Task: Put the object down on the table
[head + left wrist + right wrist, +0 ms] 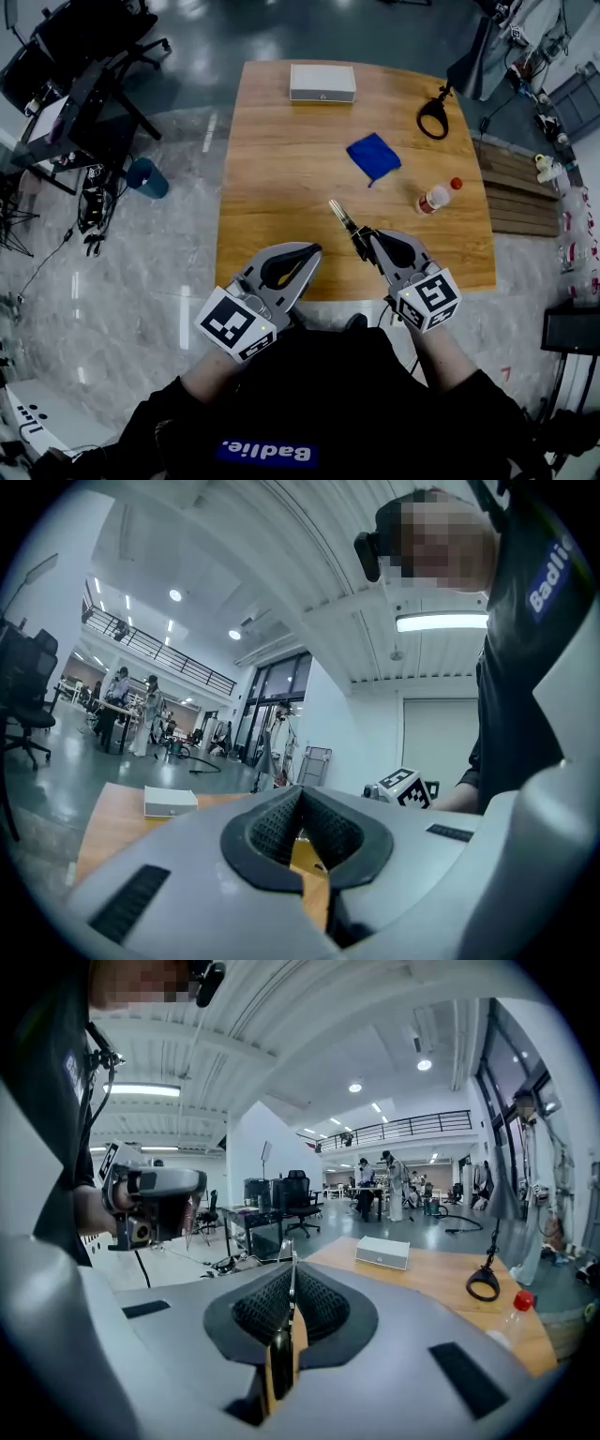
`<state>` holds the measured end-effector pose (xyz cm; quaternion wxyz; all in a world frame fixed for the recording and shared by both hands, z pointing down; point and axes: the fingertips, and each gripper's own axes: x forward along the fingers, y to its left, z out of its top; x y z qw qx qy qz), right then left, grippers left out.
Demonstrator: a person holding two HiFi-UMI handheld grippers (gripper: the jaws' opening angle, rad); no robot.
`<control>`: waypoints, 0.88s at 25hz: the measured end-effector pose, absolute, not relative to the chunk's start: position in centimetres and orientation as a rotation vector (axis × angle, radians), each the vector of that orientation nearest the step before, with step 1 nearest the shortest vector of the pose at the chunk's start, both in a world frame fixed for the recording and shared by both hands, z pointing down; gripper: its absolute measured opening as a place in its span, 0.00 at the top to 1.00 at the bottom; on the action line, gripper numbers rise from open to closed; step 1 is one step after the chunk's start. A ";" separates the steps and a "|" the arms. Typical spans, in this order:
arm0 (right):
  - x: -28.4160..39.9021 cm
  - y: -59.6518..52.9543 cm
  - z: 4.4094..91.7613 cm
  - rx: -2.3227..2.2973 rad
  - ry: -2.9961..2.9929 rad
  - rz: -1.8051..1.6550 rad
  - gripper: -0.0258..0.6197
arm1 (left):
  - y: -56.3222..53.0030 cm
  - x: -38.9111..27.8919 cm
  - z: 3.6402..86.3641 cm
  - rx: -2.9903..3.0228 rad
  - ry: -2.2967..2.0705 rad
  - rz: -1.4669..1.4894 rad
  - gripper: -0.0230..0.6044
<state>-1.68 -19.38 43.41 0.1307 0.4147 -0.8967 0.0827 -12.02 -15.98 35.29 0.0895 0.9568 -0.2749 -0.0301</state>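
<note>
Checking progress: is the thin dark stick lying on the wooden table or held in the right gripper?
Held: the right gripper is shut on the thin dark stick, which juts from its jaws over the wooden table.

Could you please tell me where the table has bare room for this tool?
Bare: the left half of the table, from the white box to the near edge. Crowded: right side, with blue cloth, bottle and black loop.

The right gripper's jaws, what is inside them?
The right gripper is shut on a thin dark tool that sticks out over the wooden table. Its rear end is hidden between the jaws, so what tool it is cannot be told.
</note>
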 end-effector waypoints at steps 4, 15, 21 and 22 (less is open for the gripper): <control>-1.6 -21.4 46.2 1.128 -2.556 0.214 0.94 | -17.2 -11.7 35.4 2.824 -0.841 -0.101 0.95; 0.3 -28.2 57.4 0.842 -2.406 0.068 0.94 | -19.8 -8.9 35.7 2.714 -1.010 -0.089 0.95; 0.5 -30.5 63.1 0.672 -2.325 -0.088 0.94 | -20.2 -8.6 36.6 2.647 -1.129 -0.015 0.95; 0.5 -30.7 63.7 0.653 -2.313 -0.109 0.94 | -20.1 -8.7 36.8 2.631 -1.147 0.008 0.95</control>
